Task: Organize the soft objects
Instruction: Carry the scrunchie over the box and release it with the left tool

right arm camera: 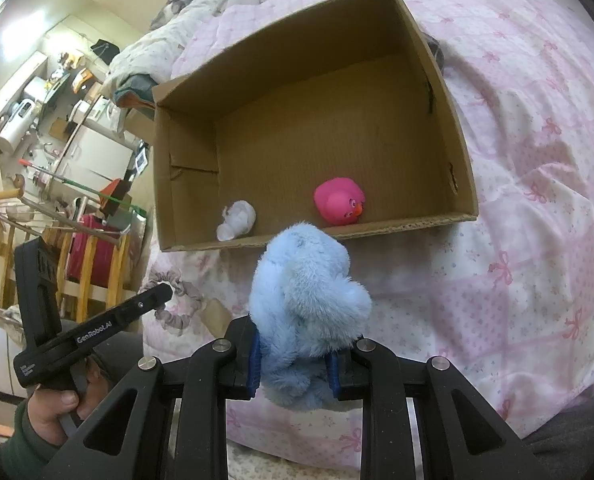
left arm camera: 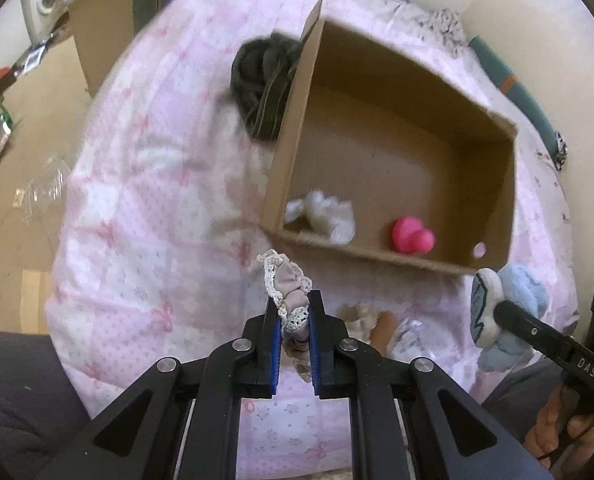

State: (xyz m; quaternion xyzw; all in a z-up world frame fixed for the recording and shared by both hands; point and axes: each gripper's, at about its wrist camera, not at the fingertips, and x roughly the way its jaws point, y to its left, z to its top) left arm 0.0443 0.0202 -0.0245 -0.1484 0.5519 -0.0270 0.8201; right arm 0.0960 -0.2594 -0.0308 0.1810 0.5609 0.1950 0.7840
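Observation:
An open cardboard box point(left arm camera: 493, 184) point(right arm camera: 449, 128) lies on a pink quilt. Inside it are a pink rubber duck point(left arm camera: 411, 236) point(right arm camera: 339, 202) and a white soft item point(left arm camera: 329, 212) point(right arm camera: 237, 220). My left gripper point(left arm camera: 293, 306) is shut on a grey lace-trimmed scrunchie point(left arm camera: 287, 284) just before the box's near wall; it also shows in the right wrist view point(right arm camera: 177, 300). My right gripper point(right arm camera: 297, 344) is shut on a fluffy light blue plush toy point(right arm camera: 305, 300) point(left arm camera: 509, 312), held near the box's near edge.
A dark grey garment point(left arm camera: 263, 84) lies against the box's left outer wall. A tan item and small pale pieces point(left arm camera: 385, 328) lie on the quilt point(left arm camera: 157, 200) beneath my left gripper. Floor and furniture lie off the bed's left side.

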